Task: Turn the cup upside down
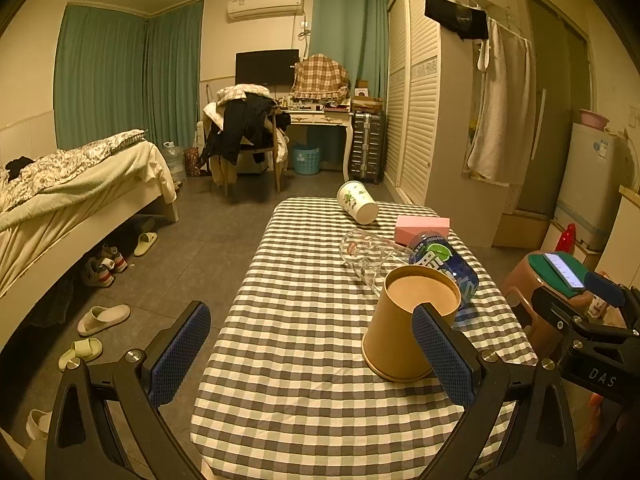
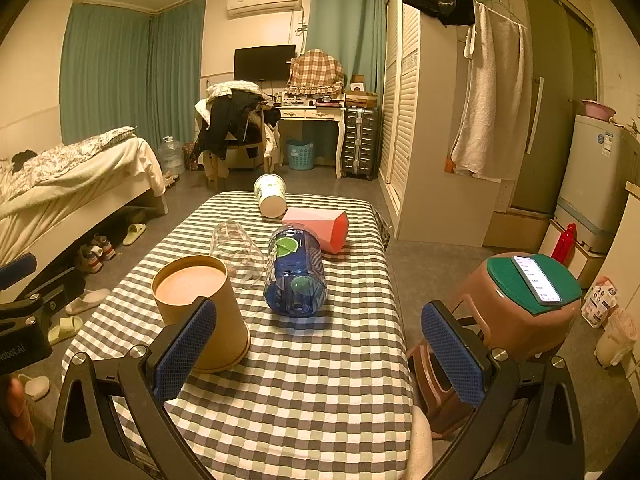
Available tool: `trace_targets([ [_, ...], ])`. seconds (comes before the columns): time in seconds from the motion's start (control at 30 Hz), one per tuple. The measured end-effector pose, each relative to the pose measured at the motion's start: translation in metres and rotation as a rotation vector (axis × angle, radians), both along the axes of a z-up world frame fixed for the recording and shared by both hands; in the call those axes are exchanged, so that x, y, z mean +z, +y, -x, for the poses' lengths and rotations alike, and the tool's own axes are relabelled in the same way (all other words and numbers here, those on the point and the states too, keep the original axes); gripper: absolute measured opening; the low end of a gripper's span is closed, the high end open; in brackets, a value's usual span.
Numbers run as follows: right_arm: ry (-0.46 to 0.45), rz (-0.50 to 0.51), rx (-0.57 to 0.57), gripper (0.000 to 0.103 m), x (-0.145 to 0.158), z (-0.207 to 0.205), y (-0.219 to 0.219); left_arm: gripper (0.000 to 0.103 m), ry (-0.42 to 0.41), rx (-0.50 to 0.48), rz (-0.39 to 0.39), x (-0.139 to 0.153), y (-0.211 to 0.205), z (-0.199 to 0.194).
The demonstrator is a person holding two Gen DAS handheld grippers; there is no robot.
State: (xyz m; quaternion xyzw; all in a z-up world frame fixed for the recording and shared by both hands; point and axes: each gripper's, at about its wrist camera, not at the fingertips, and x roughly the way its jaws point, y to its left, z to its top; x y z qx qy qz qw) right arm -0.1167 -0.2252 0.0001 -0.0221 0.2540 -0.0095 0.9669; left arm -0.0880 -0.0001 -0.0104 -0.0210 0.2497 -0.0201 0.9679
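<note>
Since both your left gripper (image 1: 311, 354) and right gripper (image 2: 320, 354) hang spread wide, nudging the inverted brown cup (image 1: 412, 328) at lower right could topple it into the glass (image 1: 372, 256).

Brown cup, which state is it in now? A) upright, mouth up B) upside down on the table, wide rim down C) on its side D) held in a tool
B: the brown cup stands with its wide rim on the table and its recessed base facing up; both the left tool and right tool are open, gripping nothing.
</note>
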Motion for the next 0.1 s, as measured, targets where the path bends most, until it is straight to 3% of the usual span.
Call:
trace_targets([
  [0.1,-0.001,0.002,0.002,0.103,0.0016,-0.0009,0.0016,0.103,0.002,-0.002,0.005,-0.0002,0.0008,0.0001],
])
